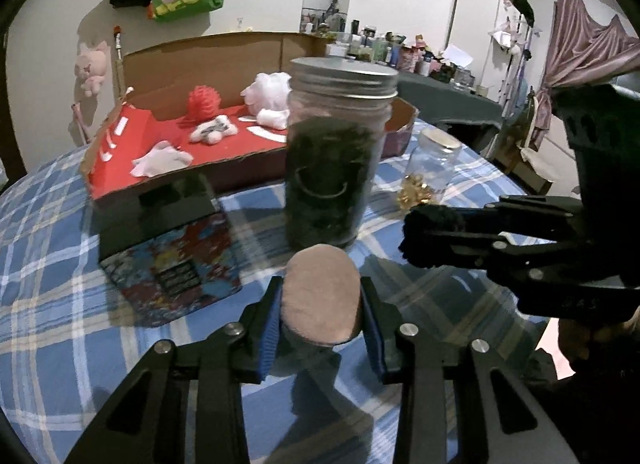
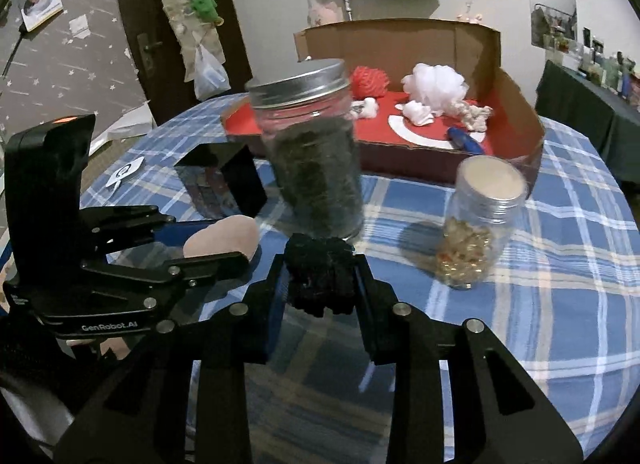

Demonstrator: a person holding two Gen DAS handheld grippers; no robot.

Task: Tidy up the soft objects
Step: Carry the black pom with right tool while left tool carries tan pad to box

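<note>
My left gripper (image 1: pixel 320 310) is shut on a beige oval powder puff (image 1: pixel 322 296), held just above the blue plaid tablecloth (image 1: pixel 60 264); the puff also shows in the right wrist view (image 2: pixel 222 242). My right gripper (image 2: pixel 320 284) is shut on a black fuzzy pom-pom (image 2: pixel 320 274), which shows at the right in the left wrist view (image 1: pixel 432 236). Both hover in front of a tall glass jar (image 1: pixel 336 159) with a metal lid and dark contents. A red-lined cardboard box (image 1: pixel 224 139) behind holds a white mesh pouf (image 1: pixel 268 91), a red ball (image 1: pixel 204 101) and small white soft pieces.
A small lidded jar of gold beads (image 2: pixel 476 223) stands right of the tall jar. A black box (image 2: pixel 224 183) and a colourful packet (image 1: pixel 172 268) lie to the left. Cluttered shelves and a pink curtain (image 1: pixel 580 47) are beyond the table.
</note>
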